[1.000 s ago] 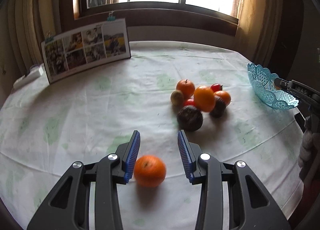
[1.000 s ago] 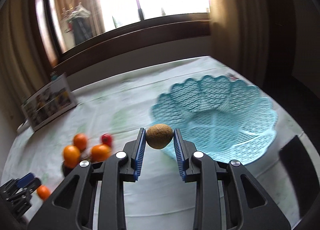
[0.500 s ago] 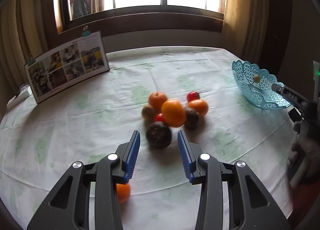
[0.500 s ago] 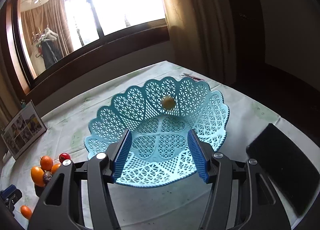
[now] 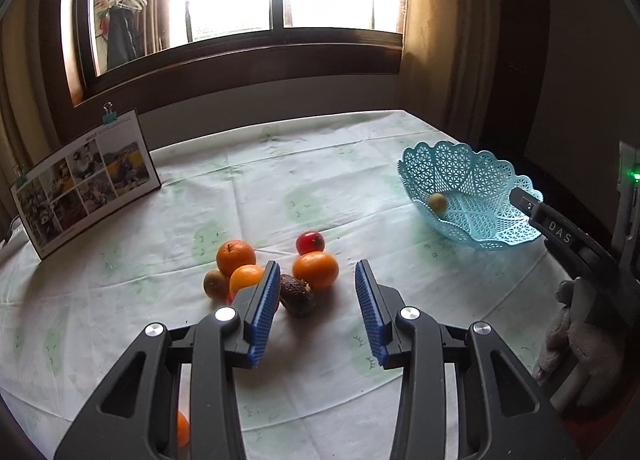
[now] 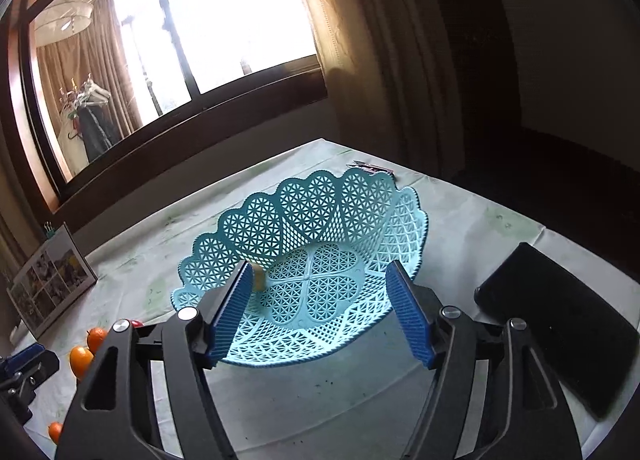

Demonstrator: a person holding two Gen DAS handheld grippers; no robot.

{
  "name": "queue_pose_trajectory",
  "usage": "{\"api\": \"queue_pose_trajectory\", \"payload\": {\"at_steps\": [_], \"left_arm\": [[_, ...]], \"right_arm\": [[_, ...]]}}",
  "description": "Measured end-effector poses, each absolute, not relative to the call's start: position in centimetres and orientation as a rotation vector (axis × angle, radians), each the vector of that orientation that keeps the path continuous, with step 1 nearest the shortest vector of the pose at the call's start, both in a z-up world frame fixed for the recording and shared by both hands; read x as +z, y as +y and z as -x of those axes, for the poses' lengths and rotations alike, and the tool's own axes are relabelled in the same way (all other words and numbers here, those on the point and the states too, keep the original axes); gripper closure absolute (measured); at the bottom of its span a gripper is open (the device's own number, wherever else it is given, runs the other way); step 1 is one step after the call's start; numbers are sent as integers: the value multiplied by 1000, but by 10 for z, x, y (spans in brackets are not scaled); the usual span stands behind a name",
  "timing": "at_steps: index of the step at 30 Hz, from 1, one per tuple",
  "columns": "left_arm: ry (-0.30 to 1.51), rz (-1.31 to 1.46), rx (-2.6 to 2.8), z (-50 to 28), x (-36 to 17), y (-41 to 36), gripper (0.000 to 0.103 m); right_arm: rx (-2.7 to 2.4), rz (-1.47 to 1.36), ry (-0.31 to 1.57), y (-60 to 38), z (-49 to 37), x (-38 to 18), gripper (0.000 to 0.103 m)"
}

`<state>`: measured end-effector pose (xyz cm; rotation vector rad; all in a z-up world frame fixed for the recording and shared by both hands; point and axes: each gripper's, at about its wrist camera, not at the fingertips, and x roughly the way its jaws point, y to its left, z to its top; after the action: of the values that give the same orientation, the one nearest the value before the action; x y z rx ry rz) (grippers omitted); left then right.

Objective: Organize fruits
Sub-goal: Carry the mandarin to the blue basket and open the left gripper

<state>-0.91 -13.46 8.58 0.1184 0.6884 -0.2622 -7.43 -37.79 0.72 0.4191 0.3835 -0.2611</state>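
A light blue lattice basket (image 6: pixel 320 220) stands on the table; in the left wrist view it (image 5: pixel 472 196) is at the right. A small brown-green kiwi (image 5: pixel 437 202) lies inside it, half hidden behind my right finger in the right wrist view (image 6: pixel 259 280). My right gripper (image 6: pixel 320 316) is open and empty over the basket's near rim. My left gripper (image 5: pixel 316 308) is open and empty just before a fruit pile: a dark avocado (image 5: pixel 297 294), oranges (image 5: pixel 316 270), a red fruit (image 5: pixel 310 242), a kiwi (image 5: pixel 214 283). One orange (image 5: pixel 182 428) lies below the left gripper.
A photo card (image 5: pixel 84 180) stands at the back left of the table. A black flat object (image 6: pixel 560 336) lies right of the basket near the table edge. The white cloth (image 5: pixel 280 180) covers the table, with a window behind.
My right gripper opened and dropped the kiwi into the basket. My left gripper left the single orange behind and moved forward to the fruit pile.
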Motion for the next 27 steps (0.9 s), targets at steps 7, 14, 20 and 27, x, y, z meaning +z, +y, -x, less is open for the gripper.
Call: {"api": "queue_pose_trajectory", "payload": {"at_steps": [7,14,20,27], "left_arm": [[723,-98,-169,25,80,-90,49],[815,-63,-39,45,54,-35,42],[901,-41,-33,52,25,-24,42],[904,-94,23,44,15,-26,64]], "right_arm": [[-259,-409,369,-376,77,9,33],[-240,-361,358,-364,78,11,32],[-236,-352,374,-363,74,10,33],[-234,-348,375,-363,73,10,33]]}}
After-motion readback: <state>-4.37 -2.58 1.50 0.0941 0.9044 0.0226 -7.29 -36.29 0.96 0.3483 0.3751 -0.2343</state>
